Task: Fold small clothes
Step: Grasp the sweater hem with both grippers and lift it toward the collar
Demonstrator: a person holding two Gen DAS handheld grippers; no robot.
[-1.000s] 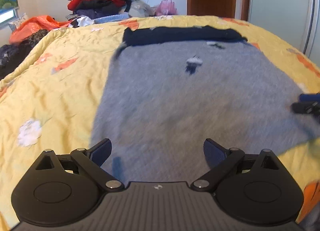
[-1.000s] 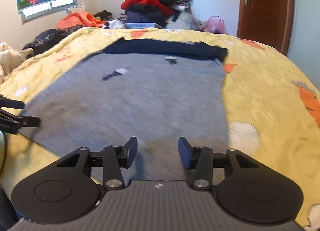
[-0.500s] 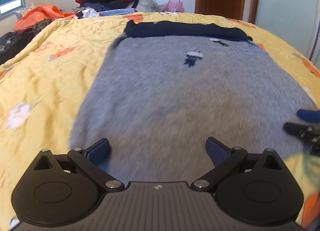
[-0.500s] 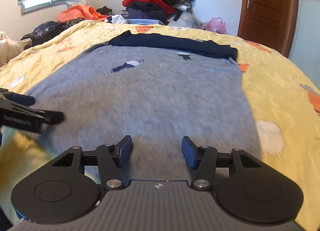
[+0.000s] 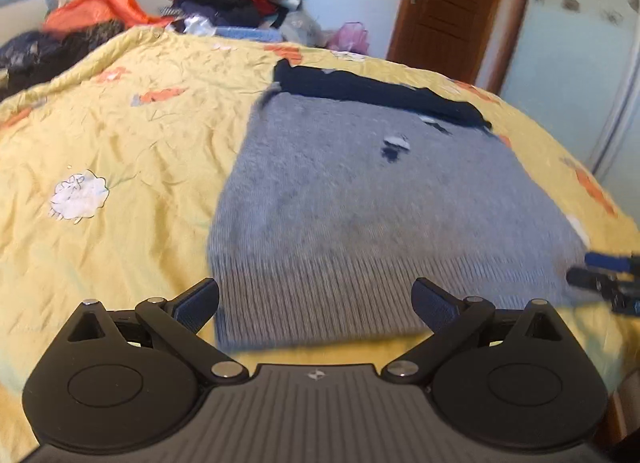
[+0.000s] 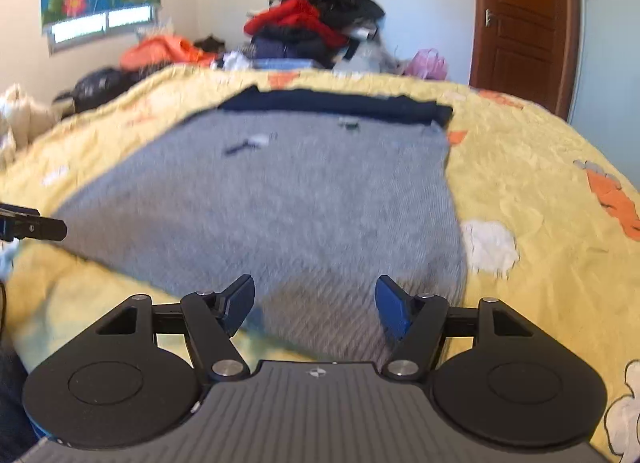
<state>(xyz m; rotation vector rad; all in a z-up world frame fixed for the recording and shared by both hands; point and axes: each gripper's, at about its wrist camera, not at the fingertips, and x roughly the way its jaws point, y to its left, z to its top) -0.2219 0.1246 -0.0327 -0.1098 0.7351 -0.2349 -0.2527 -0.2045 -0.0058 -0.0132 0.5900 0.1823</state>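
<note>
A grey knit sweater (image 5: 372,219) with a dark navy band (image 5: 380,93) along its far edge lies flat on the yellow bed cover; it also shows in the right wrist view (image 6: 280,207). My left gripper (image 5: 316,303) is open and empty, just above the sweater's ribbed near hem at its left corner. My right gripper (image 6: 316,305) is open and empty over the hem near the right corner. The right gripper's fingers (image 5: 604,283) show at the right edge of the left wrist view; the left gripper's fingers (image 6: 28,223) show at the left edge of the right wrist view.
The yellow quilt (image 5: 112,143) with sheep and orange prints covers the bed. A pile of red, black and orange clothes (image 6: 316,31) sits beyond the far edge. A wooden door (image 6: 520,19) stands at the back right.
Both grippers have pulled back toward the near hem of the sweater, so the ribbed edge and the quilt in front of it now show. The right gripper's jaws have opened wider.
</note>
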